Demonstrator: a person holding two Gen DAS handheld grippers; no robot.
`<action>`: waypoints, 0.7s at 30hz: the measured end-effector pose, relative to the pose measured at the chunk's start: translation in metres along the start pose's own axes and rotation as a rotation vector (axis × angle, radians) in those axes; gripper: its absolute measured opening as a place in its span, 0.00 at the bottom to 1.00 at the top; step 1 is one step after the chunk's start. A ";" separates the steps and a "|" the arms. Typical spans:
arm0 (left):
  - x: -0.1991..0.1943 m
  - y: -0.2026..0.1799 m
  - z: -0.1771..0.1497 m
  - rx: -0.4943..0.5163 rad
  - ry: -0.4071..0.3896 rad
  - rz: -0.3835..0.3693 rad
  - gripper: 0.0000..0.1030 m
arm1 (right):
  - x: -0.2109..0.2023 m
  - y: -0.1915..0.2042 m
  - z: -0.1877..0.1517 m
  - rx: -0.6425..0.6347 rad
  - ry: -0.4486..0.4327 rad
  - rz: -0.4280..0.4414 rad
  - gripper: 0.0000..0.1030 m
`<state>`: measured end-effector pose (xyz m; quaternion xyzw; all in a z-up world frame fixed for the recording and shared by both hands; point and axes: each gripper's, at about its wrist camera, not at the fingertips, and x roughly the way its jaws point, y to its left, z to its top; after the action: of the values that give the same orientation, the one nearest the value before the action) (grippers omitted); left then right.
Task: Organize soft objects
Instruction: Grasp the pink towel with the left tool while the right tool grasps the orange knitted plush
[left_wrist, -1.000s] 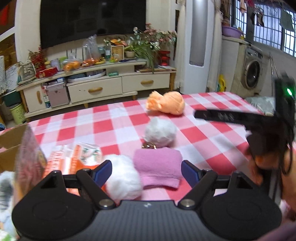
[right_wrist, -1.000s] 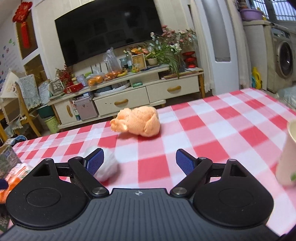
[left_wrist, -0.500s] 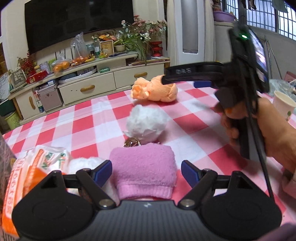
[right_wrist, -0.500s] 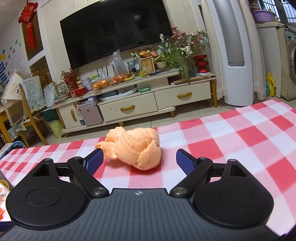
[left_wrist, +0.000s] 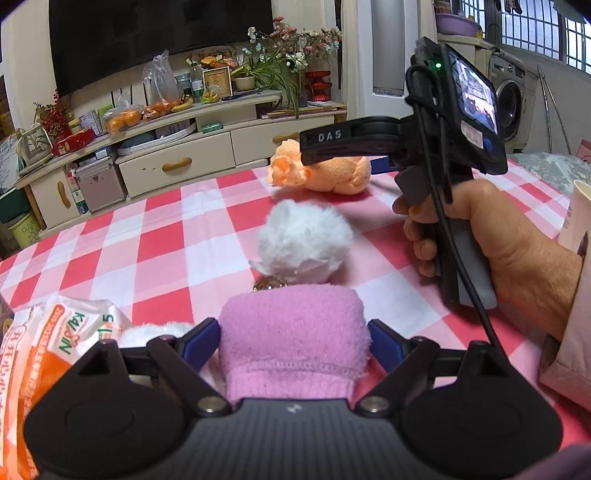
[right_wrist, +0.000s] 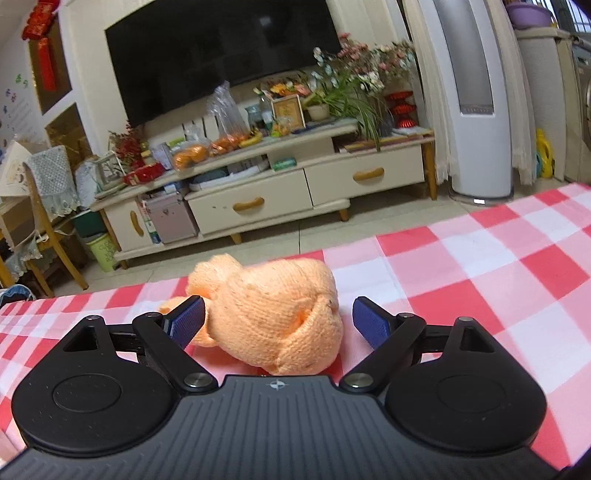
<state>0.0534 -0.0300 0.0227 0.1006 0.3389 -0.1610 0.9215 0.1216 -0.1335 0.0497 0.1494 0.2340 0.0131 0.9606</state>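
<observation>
Fuzzy pink sock between the widening left gripper; only the right view shows the open right gripper flanking the knitted orange bundle.

Left gripper, right gripper: jaws apart

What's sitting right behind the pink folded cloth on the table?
Behind the pink cloth sits a white fluffy ball, a small shiny metal piece between them. The cloth hides the ball's base.

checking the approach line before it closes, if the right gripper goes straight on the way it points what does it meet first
The orange knitted bundle. It already lies between the open jaws of the right gripper, apart from the right pad; on the left, contact is unclear. Going straight on would likely press it against the gripper body, though depth is hard to judge.
</observation>
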 end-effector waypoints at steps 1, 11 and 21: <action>0.001 0.001 0.001 -0.003 0.002 -0.001 0.84 | 0.000 -0.002 0.000 0.019 0.001 0.002 1.00; 0.003 -0.002 0.003 -0.003 0.021 0.022 0.73 | -0.013 -0.006 -0.005 0.044 -0.007 0.016 0.79; -0.014 -0.012 -0.007 -0.018 0.027 -0.008 0.70 | -0.051 -0.014 -0.026 0.031 -0.007 0.000 0.77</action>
<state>0.0344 -0.0355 0.0256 0.0932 0.3531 -0.1601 0.9171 0.0635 -0.1446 0.0465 0.1645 0.2307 0.0087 0.9590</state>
